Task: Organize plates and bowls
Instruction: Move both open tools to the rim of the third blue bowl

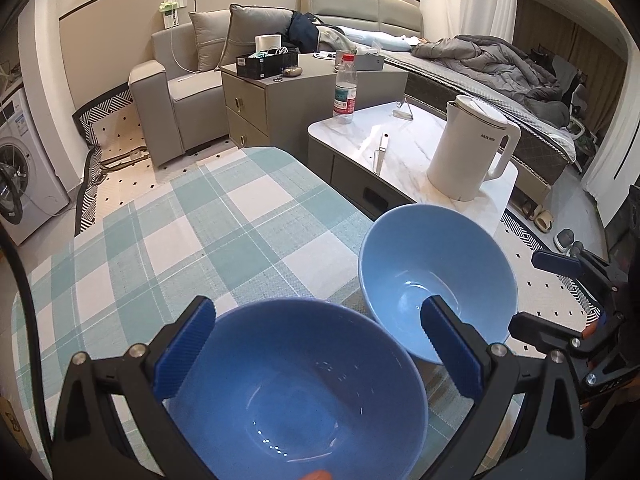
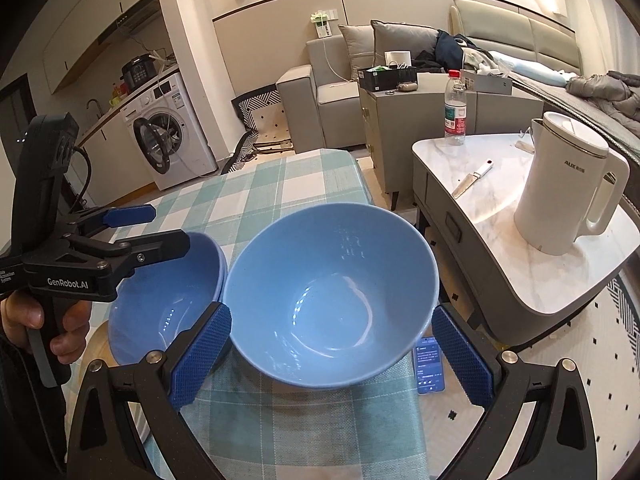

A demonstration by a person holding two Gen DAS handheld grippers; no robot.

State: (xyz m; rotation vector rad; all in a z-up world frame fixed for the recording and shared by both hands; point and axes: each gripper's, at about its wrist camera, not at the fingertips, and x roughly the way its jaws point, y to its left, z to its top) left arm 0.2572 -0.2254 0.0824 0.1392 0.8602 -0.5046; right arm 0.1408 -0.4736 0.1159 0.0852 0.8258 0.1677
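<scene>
Left wrist view: the left gripper (image 1: 316, 354) stands wide open around the darker blue bowl (image 1: 296, 392), gripping nothing. The right gripper (image 2: 332, 360) is also wide, framing the lighter blue bowl (image 2: 332, 296). Both bowls sit touching on the checked tablecloth (image 1: 180, 240), probably brought together for stacking.

"AUX" stands on the white kettle (image 2: 568, 184) at right; "GenRobot.AI" is printed on the left gripper (image 2: 132, 226) body, near left.
</scene>
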